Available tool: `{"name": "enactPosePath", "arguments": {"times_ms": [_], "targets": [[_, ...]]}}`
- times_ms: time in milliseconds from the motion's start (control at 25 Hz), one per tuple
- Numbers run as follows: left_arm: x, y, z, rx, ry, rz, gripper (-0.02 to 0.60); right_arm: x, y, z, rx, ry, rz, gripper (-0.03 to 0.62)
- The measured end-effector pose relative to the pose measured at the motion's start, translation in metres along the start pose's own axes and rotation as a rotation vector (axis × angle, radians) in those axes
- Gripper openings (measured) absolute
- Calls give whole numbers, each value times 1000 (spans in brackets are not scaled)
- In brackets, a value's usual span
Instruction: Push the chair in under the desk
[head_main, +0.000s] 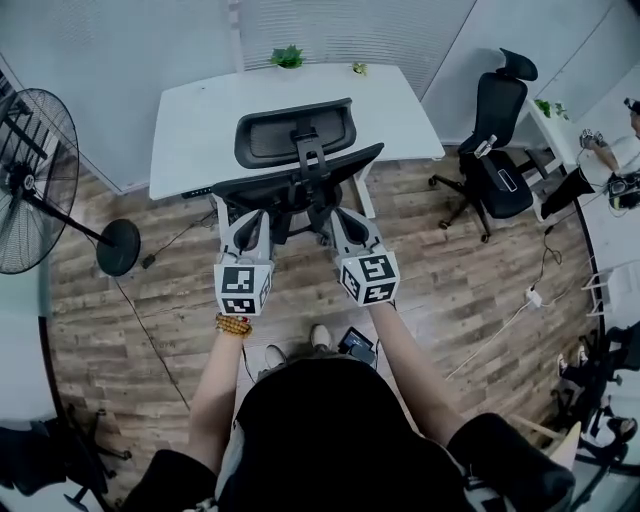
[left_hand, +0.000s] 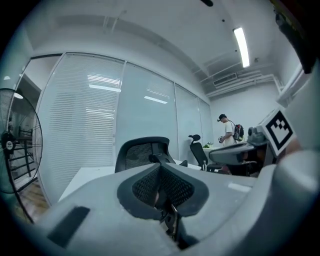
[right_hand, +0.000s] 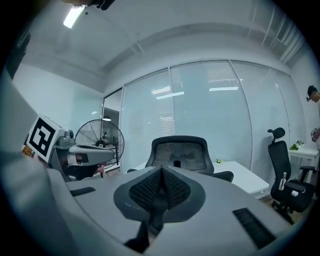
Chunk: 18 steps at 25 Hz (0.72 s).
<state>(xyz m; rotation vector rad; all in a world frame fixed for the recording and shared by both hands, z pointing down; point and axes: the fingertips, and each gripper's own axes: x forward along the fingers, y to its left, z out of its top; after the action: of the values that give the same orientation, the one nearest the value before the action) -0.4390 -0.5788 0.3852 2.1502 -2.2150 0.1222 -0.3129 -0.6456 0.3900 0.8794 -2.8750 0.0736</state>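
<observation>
In a glass-walled office, seen from above:

1. Floor (head_main: 450, 290): wood planks, cables trailing at right.
2. Desk (head_main: 190, 140): white, rectangular, set against the blinds at the far side.
3. Chair (head_main: 293, 138): black mesh, the task's item. It stands at the middle of the desk's near edge with its backrest towards me. Its headrest overlaps the desktop in the head view; the seat is hidden behind the backrest.
4. Fan (head_main: 30, 180): black pedestal type, left of the desk, round base on the floor.
5. Second chair (head_main: 495, 150): black, well apart to the right, beside another white table.
6. My left gripper (head_main: 250, 218): jaws closed, mesh pads pressed together. It is held about level, its tip at the left of the backrest. Whether it touches, I cannot tell.
7. My right gripper (head_main: 340, 212): jaws likewise closed, pad to pad, its tip at the right of the backrest. Contact again unclear.
8. Plant (head_main: 287, 57): green, at the desk's far edge, with a smaller sprig (head_main: 359, 68) to its right.
9. Bracelet (head_main: 233, 325): amber beads, on my left wrist.
</observation>
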Motion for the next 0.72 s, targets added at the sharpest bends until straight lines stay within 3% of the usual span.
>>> {"name": "enactPosePath", "arguments": {"times_ms": [240, 720], "targets": [[-4, -8, -12, 61, 28, -50, 12, -8, 0, -2, 60, 2, 11, 0], [10, -12, -14, 163, 62, -113, 12, -1, -25, -6, 15, 42, 64, 0]]}}
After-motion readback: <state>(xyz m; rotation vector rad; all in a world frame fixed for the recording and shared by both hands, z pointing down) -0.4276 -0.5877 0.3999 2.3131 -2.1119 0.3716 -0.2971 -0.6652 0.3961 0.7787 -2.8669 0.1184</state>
